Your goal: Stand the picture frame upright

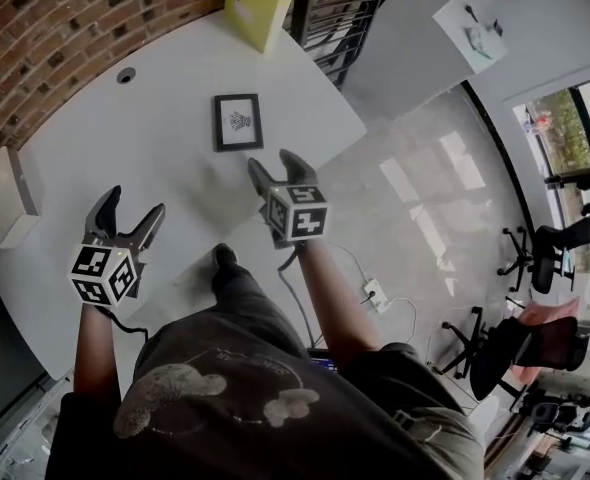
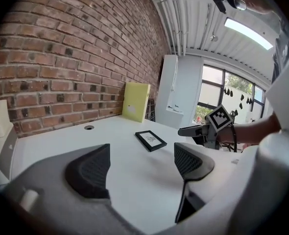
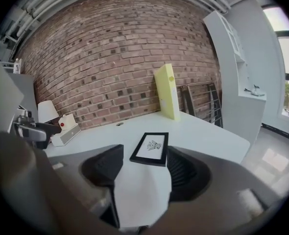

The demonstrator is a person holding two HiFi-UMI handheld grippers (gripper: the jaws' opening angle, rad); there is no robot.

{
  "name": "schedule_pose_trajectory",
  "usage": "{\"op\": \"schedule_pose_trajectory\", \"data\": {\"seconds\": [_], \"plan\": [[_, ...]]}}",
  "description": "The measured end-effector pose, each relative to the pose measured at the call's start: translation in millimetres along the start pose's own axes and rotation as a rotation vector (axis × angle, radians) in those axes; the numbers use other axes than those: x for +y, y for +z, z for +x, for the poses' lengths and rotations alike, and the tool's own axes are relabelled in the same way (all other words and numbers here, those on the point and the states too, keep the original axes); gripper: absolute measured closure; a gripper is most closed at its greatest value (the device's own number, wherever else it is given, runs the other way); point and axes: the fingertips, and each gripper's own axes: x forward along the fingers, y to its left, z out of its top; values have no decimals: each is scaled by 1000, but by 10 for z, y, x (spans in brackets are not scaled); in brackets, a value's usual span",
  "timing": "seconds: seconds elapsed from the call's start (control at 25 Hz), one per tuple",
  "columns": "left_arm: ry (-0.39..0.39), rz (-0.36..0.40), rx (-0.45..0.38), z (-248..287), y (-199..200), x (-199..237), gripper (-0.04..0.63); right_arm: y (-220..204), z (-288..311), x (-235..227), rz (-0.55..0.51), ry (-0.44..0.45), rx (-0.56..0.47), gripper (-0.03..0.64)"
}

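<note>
A black picture frame (image 1: 238, 121) with a small drawing lies flat, face up, on the white table (image 1: 155, 158). In the right gripper view the picture frame (image 3: 151, 148) lies just beyond the jaws, which stand apart with nothing between them. My right gripper (image 1: 273, 169) is open, a short way on the near side of the frame. My left gripper (image 1: 123, 216) is open too, well to the left and nearer the table's front edge. The left gripper view has the picture frame (image 2: 151, 140) further off, with the right gripper (image 2: 203, 129) beside it.
A yellow board (image 1: 259, 0) leans against the brick wall (image 1: 55, 28) at the back. A white box with a red button (image 1: 7, 193) sits at the table's left end. A round cable hole (image 1: 126, 75) is in the tabletop. The table's right edge drops to shiny floor (image 1: 415, 208).
</note>
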Motion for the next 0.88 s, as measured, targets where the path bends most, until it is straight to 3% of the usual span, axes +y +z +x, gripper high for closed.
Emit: {"op": "schedule_pose_trajectory", "data": {"seconds": [0.24,0.68,0.88], "plan": [[54,-34,22,389,93,107,195,-101,526,-320,70,22,98,336],[138,-92,73,596,24,365,195,-323,1228,-535,73,-27,255,337],[145,-103,80,617,1,445,195,-318,1337,-577,60,-52,301,392]]}}
